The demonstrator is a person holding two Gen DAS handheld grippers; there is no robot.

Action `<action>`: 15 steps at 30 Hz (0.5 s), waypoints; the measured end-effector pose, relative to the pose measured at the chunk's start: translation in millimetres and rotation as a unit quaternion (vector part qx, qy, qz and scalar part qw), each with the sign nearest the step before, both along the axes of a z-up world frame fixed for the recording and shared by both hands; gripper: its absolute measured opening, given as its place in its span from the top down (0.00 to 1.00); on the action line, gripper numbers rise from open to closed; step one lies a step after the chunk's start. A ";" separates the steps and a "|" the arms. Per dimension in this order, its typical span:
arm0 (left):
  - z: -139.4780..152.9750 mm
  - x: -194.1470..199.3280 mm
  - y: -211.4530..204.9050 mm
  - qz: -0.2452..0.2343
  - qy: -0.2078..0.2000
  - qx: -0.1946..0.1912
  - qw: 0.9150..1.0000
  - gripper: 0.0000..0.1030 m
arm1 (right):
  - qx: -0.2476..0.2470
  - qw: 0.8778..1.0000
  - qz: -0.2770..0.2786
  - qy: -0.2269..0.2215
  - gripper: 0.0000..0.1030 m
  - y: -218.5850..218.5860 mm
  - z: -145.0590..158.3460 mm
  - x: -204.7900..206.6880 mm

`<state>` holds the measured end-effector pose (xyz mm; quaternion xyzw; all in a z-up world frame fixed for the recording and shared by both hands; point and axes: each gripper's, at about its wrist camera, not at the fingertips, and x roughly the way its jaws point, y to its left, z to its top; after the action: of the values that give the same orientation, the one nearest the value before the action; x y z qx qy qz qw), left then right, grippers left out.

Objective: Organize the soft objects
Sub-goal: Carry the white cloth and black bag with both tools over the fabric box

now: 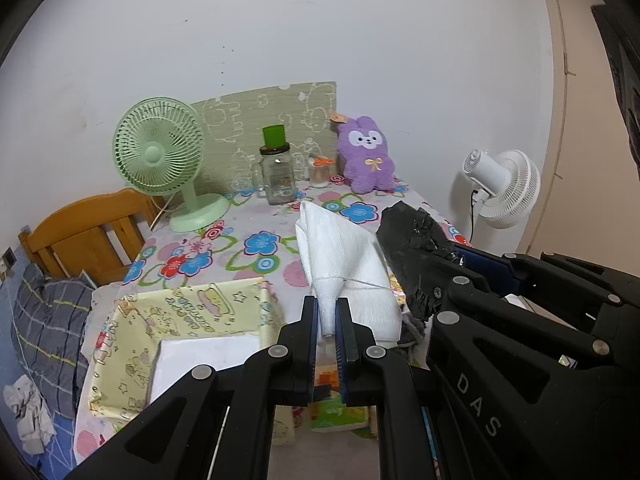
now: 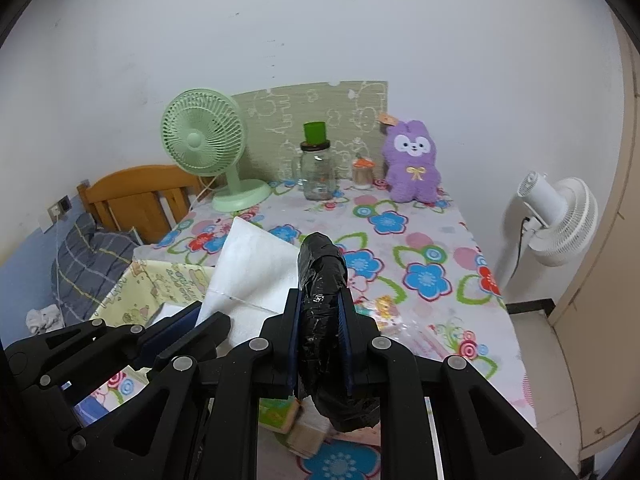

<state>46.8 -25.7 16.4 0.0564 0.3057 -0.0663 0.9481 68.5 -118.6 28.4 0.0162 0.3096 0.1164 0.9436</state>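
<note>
The left gripper, black with blue-lined fingers, points forward and slightly down, above the near edge of the desk, its fingers pinched tight on a folded white foam sheet. The right gripper rides just beside it at the same tilt, its fingers clamped on the sides of a black, tape-wrapped soft bundle that sticks out past the fingertips.

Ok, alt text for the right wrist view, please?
The right hand-held gripper grips a black wrapped bundle above a flowered tablecloth. Left of it, the left hand-held gripper holds a white cloth; a purple plush toy and green fan stand behind.
</note>
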 end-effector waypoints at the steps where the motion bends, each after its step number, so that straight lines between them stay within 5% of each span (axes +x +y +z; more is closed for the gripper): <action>1: 0.4 0.8 3.9 0.002 -0.001 -0.001 1.000 0.95 | 0.000 1.000 0.002 0.000 0.81 3.5 0.6 0.9; 15: -1.3 10.2 59.0 0.045 0.000 -0.002 0.999 0.95 | -0.005 0.999 0.044 0.000 0.81 59.6 1.6 16.5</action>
<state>57.0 33.4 15.1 0.0406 0.3076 -0.0239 0.9504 85.0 -59.1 30.0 -0.0022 0.3111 0.1561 0.9375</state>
